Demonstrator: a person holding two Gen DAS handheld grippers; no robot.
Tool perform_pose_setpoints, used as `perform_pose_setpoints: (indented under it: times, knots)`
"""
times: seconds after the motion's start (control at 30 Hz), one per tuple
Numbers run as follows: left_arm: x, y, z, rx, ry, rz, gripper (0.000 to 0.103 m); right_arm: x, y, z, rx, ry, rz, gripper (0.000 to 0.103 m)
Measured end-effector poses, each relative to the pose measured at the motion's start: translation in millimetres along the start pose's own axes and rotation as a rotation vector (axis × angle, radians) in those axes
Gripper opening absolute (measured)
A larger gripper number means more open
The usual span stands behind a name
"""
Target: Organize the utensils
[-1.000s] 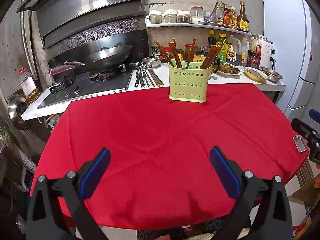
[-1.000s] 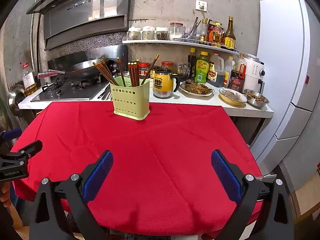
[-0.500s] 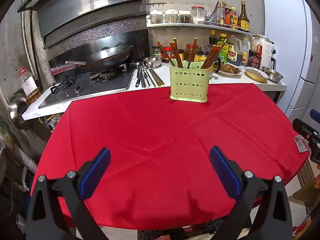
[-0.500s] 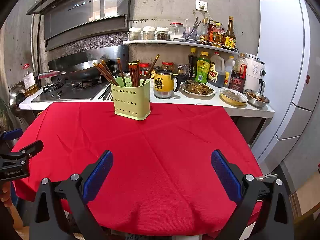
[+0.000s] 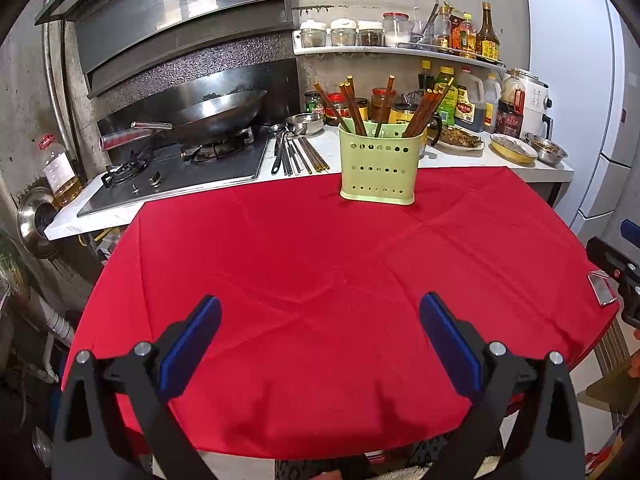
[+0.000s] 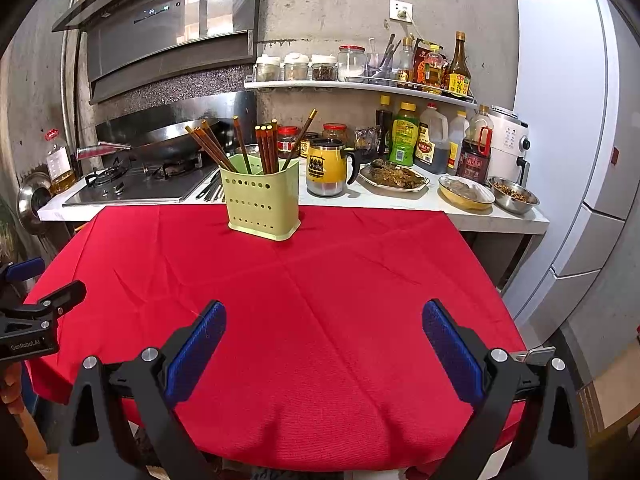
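Chopsticks (image 5: pixel 352 108) stand in the green holder (image 5: pixel 378 168) at the far edge of the red desk (image 5: pixel 320 264), both grippers' jaws apart and empty well before it; a careless reach could tip the light holder.

Chopsticks (image 5: pixel 356 110) in holder (image 5: pixel 378 168) on table (image 5: pixel 280 260)
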State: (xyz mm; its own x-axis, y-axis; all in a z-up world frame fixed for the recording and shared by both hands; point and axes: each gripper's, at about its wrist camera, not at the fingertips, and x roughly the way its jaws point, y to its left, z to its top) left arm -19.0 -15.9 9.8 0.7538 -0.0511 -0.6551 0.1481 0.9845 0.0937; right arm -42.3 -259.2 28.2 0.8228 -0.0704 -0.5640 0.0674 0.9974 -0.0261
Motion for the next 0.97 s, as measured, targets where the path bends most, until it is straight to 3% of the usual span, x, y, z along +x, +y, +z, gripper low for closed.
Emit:
perform_pose_setpoints:
  times: [0.63, 0.97]
  knots:
    - [-1, 1, -2, 0.012, -0.035, 0.013, 0.097, 2, 1, -5, 0.007, 0.009, 0.000, 0.097]
    - [9, 1, -2, 0.006, 0.005, -0.013, 0.097, 6, -4, -6, 0.015, 0.021, 0.003, 0.097]
